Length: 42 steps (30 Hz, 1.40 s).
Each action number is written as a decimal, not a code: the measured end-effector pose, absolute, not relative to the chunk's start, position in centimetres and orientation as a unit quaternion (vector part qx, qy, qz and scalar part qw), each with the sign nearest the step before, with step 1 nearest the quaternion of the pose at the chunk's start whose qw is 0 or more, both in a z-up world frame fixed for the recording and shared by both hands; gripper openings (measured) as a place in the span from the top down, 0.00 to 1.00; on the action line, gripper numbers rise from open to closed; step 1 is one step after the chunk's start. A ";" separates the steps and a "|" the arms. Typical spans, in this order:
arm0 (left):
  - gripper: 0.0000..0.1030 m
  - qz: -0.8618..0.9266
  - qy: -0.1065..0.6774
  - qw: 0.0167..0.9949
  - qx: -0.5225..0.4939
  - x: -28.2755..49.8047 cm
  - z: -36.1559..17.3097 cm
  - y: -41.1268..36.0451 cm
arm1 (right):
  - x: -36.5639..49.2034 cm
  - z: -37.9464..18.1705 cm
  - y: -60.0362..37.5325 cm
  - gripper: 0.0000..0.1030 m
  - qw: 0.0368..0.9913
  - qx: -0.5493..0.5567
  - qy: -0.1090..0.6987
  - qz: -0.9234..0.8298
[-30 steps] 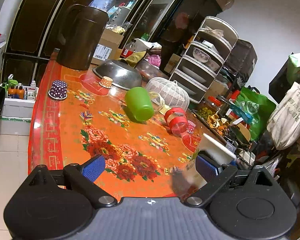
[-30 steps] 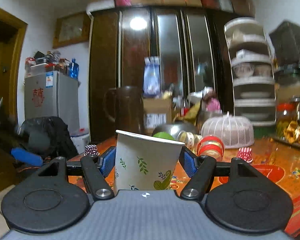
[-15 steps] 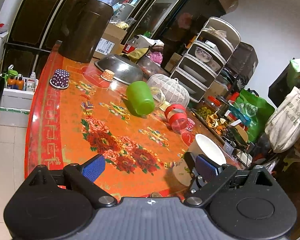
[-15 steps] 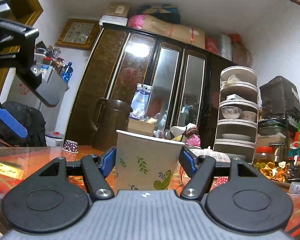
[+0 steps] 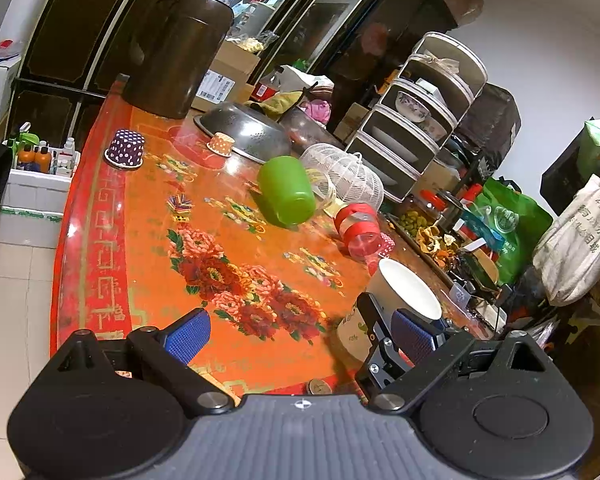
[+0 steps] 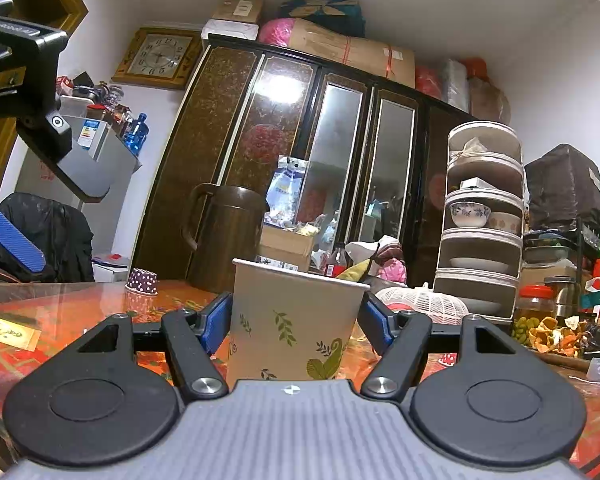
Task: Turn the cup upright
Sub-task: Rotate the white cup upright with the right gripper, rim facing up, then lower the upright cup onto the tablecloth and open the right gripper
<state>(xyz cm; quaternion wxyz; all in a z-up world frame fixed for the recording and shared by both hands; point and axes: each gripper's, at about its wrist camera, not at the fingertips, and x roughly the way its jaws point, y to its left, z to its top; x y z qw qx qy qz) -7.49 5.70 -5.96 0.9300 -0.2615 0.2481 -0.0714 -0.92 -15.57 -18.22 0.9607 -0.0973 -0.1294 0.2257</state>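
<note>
- Right claw (image 6: 294,316): ribbed blue pads (image 6: 216,322) pressed on both sides of paper cup (image 6: 292,320), clamped.
- Paper cup: tapered white cardstock, green leaf print, upright with mouth up, base on the bench (image 6: 60,312); in the left view (image 5: 404,292) its round open rim shows just ahead of the left claw's right pad.
- Left claw (image 5: 300,334): blue pads spread wide apart, nothing between them, above the bench edge.
- Bench: glossy orange floral cover under glass.
- Farther ahead of left claw: smooth green plastic cup (image 5: 286,192) lying on its side, red-banded jar (image 5: 358,228), white wire-mesh dome (image 5: 348,178), metal colander (image 5: 244,130).
</note>
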 end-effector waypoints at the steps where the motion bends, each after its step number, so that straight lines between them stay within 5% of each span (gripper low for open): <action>1: 0.05 -0.071 0.249 0.930 -0.262 -7.5 -6.0 5.7 | -0.9 -18.2 -15.6 0.33 0.960 -0.100 -0.130 0.225; 10: 0.05 -0.069 0.252 0.929 -0.264 -7.5 -6.0 5.5 | -0.5 -17.8 -15.9 0.29 0.961 -0.090 -0.094 0.246; 20: 0.00 -0.040 0.233 0.952 -0.192 -7.8 -5.7 3.4 | -1.1 -15.7 -17.3 0.01 0.963 -0.078 -0.005 0.257; 33: 0.00 -0.033 0.234 0.969 -0.067 -9.0 -1.0 -1.6 | -1.3 -8.5 -24.8 0.01 0.927 0.030 0.245 0.283; 42: 0.00 -0.060 0.243 0.967 -0.050 -11.0 3.4 -4.8 | -6.3 -3.1 -27.5 0.01 0.938 0.007 0.194 0.287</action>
